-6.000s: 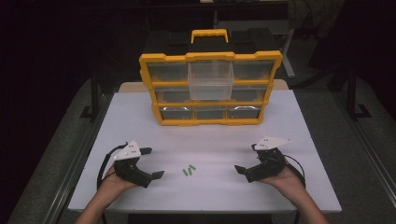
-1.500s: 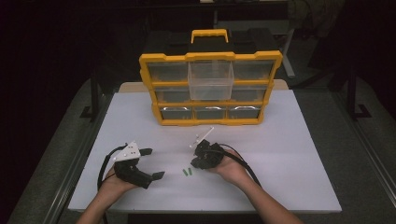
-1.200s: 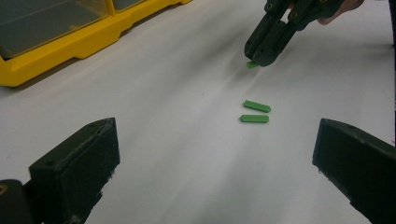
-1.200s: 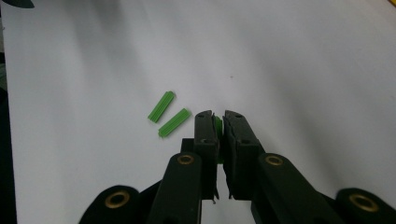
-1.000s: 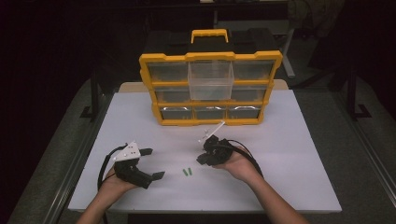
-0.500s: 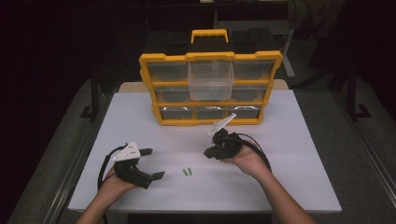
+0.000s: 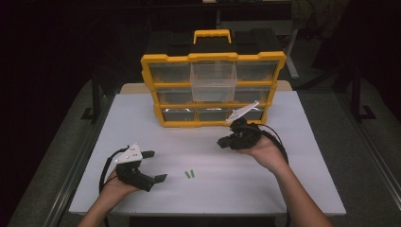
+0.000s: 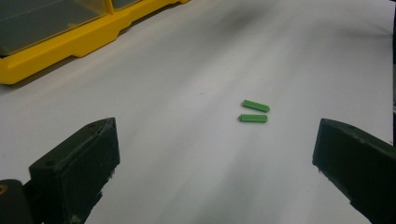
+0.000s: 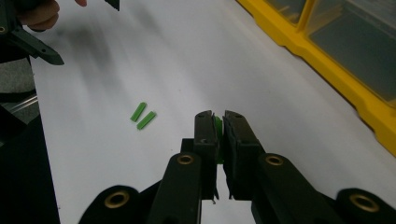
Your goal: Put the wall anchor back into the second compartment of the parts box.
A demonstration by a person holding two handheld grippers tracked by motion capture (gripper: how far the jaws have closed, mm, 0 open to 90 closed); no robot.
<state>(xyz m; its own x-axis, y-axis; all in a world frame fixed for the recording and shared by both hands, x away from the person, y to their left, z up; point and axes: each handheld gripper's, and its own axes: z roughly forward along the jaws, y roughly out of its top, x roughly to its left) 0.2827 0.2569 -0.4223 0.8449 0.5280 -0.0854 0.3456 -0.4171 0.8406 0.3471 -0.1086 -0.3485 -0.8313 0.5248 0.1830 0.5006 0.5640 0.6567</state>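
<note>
Two small green sticks lie side by side on the white table, near its front. A third green stick is pinched between the jaws of my right gripper, which is shut on it and held above the table in front of the yellow organizer. The organizer's clear top-middle drawer is pulled out. My left gripper rests at the front left, open and holding nothing, pointing at the two sticks.
The yellow organizer stands at the table's far side, with its other drawers pushed in and a handle on top. Table edges drop to dark floor on all sides. White surface lies free between the sticks and the organizer.
My right gripper has lifted from beside the green sticks and moved right and back toward the organizer, staying shut. The left gripper has stayed still.
</note>
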